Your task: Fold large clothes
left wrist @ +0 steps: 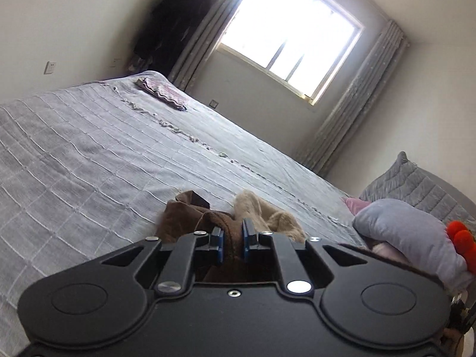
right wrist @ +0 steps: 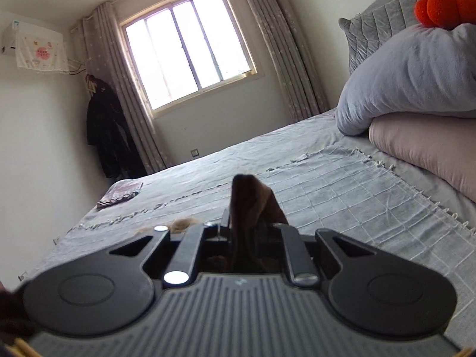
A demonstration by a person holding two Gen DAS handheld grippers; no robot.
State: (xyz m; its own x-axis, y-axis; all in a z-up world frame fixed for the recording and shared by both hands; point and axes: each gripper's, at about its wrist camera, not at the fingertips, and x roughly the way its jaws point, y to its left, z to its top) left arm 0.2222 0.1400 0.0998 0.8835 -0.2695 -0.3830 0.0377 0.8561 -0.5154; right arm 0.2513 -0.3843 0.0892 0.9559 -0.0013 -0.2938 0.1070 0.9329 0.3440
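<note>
A brown garment (left wrist: 205, 211) with pale tan fleece lining (left wrist: 261, 208) bunches up between the blue pads of my left gripper (left wrist: 233, 241), which is shut on it above the grey bed cover (left wrist: 89, 154). In the right wrist view a fold of the same brown garment (right wrist: 250, 202) sticks up from my right gripper (right wrist: 238, 232), also shut on the cloth. A tuft of tan fleece (right wrist: 181, 224) shows just left of the right gripper. The rest of the garment hangs below both grippers, out of sight.
A folded pinkish cloth (left wrist: 163, 92) lies at the bed's far corner. Pillows (right wrist: 410, 71) and an orange plush (right wrist: 443, 6) pile up against the grey headboard (right wrist: 383, 20). Dark clothes (right wrist: 110, 131) hang by the curtained window (right wrist: 187, 47).
</note>
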